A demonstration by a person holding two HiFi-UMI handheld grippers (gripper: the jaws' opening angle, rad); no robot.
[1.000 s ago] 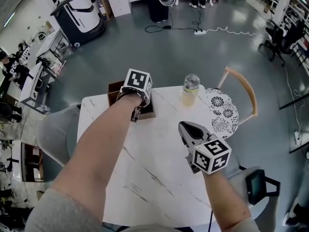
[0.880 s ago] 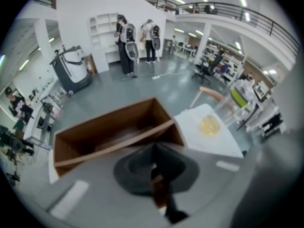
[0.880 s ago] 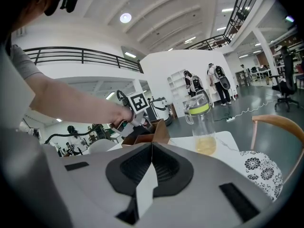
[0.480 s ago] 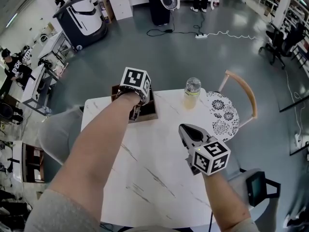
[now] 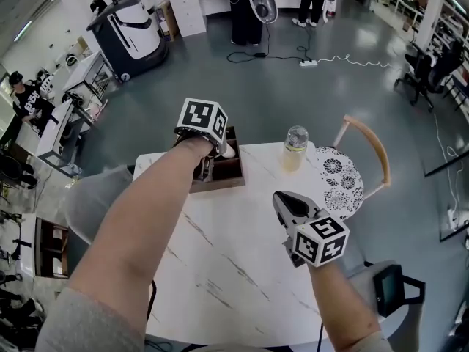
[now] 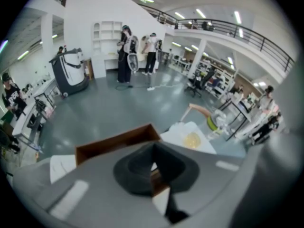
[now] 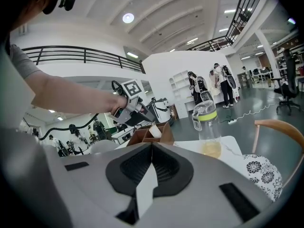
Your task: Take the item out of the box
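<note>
A brown open box with dividers stands at the far left corner of the white marble table. My left gripper points down into it, jaws shut. A thin white item rises out of the box right beside the tips, and in the right gripper view its top edge meets them. The left gripper view shows the closed jaws over the box wall, with a white sliver between them. My right gripper hovers shut over the table's right half, holding nothing.
A clear bottle with yellowish liquid stands right of the box at the far edge. A wooden chair with a patterned cushion is at the table's right. A grey seat sits left. People and machines stand across the hall floor.
The white item has come into sight beside my left gripper's tips, where earlier only the box showed. My right gripper has barely moved. The head view has shifted slightly.
</note>
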